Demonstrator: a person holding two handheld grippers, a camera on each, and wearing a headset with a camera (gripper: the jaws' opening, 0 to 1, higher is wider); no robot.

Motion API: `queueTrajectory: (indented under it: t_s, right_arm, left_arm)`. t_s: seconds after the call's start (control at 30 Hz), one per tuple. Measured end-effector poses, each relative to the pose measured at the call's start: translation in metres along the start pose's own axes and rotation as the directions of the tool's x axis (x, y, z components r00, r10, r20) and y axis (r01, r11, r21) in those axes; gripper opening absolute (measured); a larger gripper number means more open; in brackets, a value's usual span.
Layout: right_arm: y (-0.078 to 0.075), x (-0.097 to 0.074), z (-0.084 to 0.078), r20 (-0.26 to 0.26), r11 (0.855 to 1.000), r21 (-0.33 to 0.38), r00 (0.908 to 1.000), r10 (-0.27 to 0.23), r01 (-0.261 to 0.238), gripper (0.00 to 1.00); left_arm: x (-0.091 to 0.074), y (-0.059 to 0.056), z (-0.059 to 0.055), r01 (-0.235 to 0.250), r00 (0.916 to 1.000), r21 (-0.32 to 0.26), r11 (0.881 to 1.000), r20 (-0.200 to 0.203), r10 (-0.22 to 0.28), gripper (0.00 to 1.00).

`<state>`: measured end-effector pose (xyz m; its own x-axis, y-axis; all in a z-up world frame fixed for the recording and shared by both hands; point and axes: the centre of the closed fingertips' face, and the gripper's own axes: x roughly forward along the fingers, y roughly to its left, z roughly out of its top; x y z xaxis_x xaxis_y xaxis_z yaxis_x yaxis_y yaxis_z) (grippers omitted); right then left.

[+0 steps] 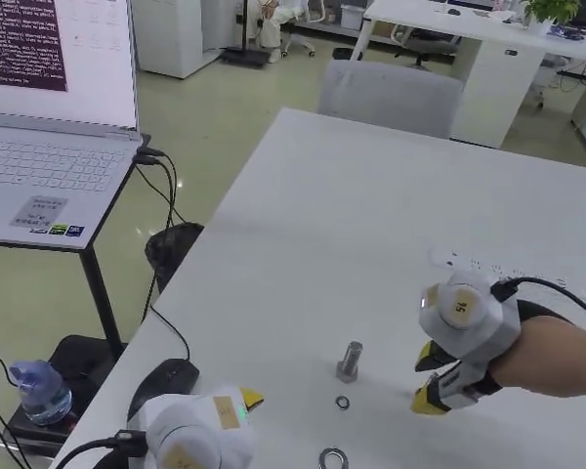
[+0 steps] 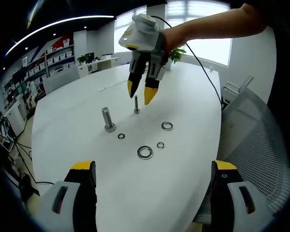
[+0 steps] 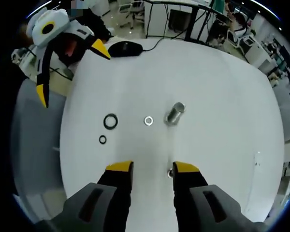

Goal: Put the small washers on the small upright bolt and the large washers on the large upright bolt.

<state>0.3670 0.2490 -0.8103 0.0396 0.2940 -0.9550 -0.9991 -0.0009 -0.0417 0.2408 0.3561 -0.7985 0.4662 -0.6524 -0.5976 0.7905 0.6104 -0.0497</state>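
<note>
White and wide, the desk (image 1: 371, 225) stands in an open office, with a laptop (image 1: 49, 147) on a stand off its left side and a mouse (image 1: 166, 379) near your corner. You hold the right gripper (image 1: 426, 381) just above the desk, its jaws a moderate way apart with nothing between them. In the right gripper view the small bolt (image 3: 170, 172) stands upright just inside the tip of one jaw; seen from the left gripper view, those yellow tips hang directly over it. The large bolt (image 1: 349, 360) stands upright near the small one. Four washers lie flat on the desk on your side of the bolts: a small washer (image 2: 121, 136) close to the large bolt's foot, a large washer (image 2: 145, 152) nearest you, a second small washer (image 2: 160, 145) just beside that, and a wider washer (image 2: 167, 125) further right. Your left gripper (image 2: 153, 166) sits low at the near edge, jaws spread wide and empty.
</note>
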Motion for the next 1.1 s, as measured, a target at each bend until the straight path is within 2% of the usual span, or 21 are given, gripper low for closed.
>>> queueTrajectory:
  t_s: [0.27,0.53,0.7,0.9,1.1]
  right_arm:
    - [0.022,0.002,0.012,0.016,0.999,-0.035,0.9998,0.014,-0.014,0.34]
    - [0.050,0.010,0.016,0.020,0.997,-0.059,0.9989,0.043,-0.042,0.33]
    - [0.067,0.017,0.015,0.017,0.996,-0.064,0.9979,0.063,-0.062,0.33]
    - [0.082,0.025,0.016,0.026,0.994,-0.075,0.9963,0.082,-0.080,0.32]
    - [0.089,0.038,0.015,0.023,0.992,-0.090,0.9958,0.088,-0.086,0.31]
  left_arm:
    - [-0.001,0.001,0.001,-0.009,1.0000,0.003,1.000,-0.001,0.009,0.99]
    - [-0.001,-0.001,-0.005,-0.007,0.9997,0.007,1.000,-0.024,0.007,0.96]
    - [-0.001,0.001,-0.002,-0.009,0.9998,0.012,1.000,-0.016,0.009,0.96]
    - [0.000,0.003,0.001,-0.010,0.9998,0.021,1.000,-0.016,0.010,0.96]
    - [-0.001,0.002,0.002,-0.009,0.9999,0.023,1.000,-0.013,0.009,0.96]
